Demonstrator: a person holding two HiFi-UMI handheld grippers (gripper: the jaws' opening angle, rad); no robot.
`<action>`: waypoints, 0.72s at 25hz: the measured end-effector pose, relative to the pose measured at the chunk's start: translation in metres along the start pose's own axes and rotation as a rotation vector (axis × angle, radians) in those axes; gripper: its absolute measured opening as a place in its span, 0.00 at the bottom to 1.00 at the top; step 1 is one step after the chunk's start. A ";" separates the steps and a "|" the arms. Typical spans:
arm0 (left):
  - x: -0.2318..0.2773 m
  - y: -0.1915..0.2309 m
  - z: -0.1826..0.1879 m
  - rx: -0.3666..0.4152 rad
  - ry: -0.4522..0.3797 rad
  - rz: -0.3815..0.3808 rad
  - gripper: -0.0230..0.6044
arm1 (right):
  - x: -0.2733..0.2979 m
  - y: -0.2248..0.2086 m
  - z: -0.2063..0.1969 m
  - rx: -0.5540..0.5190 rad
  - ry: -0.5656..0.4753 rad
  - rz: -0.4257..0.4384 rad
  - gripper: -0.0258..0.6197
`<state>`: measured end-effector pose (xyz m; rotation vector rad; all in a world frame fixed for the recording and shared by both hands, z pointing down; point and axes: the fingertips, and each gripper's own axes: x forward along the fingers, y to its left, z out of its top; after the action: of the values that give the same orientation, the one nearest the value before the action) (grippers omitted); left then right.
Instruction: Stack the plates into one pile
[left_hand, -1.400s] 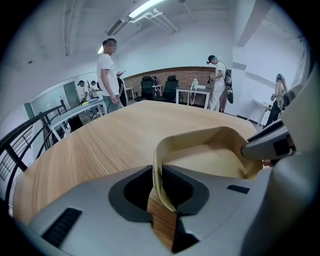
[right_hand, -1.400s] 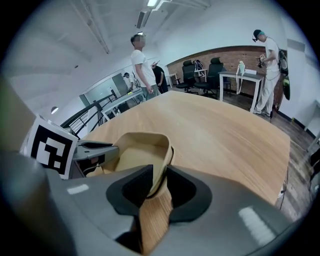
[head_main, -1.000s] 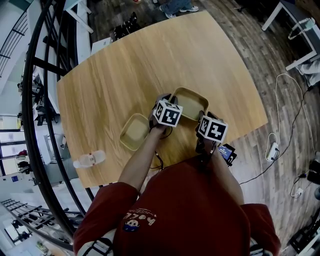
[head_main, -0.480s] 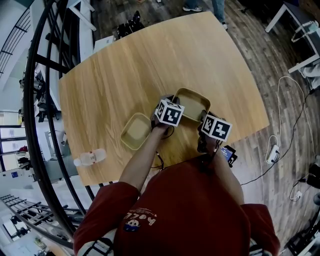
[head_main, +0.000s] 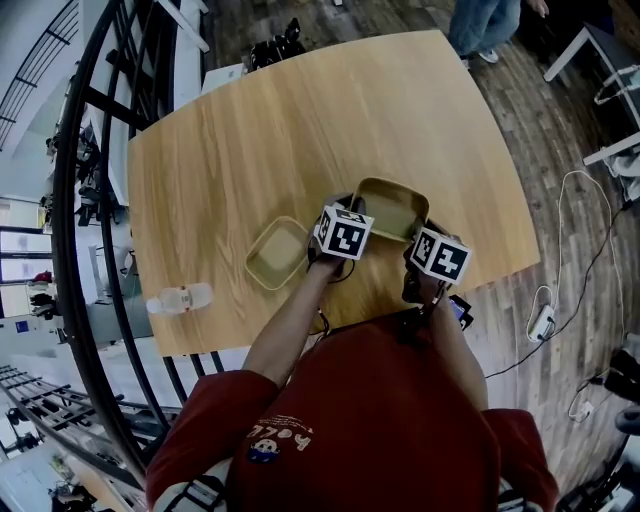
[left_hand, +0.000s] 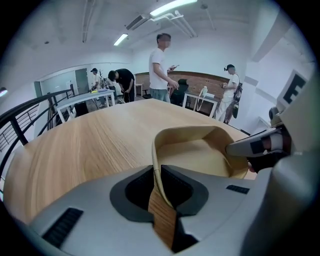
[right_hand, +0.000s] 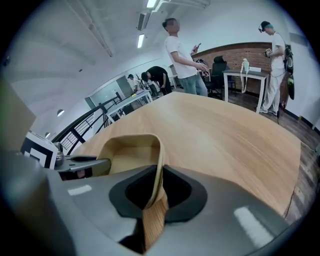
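Tan plate (head_main: 392, 208) is near the tabletop's (head_main: 300, 120) edge closest to the person. The left claw (left_hand: 159, 186) and right claw (right_hand: 156, 192) have just been closing and now pinch its rim, one on each side. Just beside it, on the left, lies a second plate (head_main: 277, 254).

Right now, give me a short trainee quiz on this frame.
1. How do the left gripper and right gripper stand on the right plate? A) open above it B) each shut on its rim C) one alone grips it
2. True or false: the left plate is stacked on the right plate.
3. What lies near the table edge beyond the left plate?
Key: 1. B; both pairs of jaws have just been closing, rim between them. 2. False; it lies apart. 3. A plastic bottle.
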<state>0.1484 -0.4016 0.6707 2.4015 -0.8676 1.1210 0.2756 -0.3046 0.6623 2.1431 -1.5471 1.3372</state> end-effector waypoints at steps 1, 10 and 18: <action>-0.003 0.001 0.001 -0.006 -0.009 0.006 0.12 | -0.001 0.002 0.003 -0.012 -0.006 0.005 0.11; -0.051 0.018 0.018 -0.078 -0.099 0.087 0.11 | -0.015 0.036 0.028 -0.108 -0.053 0.089 0.10; -0.105 0.051 0.014 -0.168 -0.167 0.199 0.11 | -0.021 0.092 0.041 -0.211 -0.053 0.220 0.10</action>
<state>0.0703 -0.4073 0.5828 2.3332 -1.2278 0.8832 0.2203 -0.3558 0.5916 1.9422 -1.8973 1.1245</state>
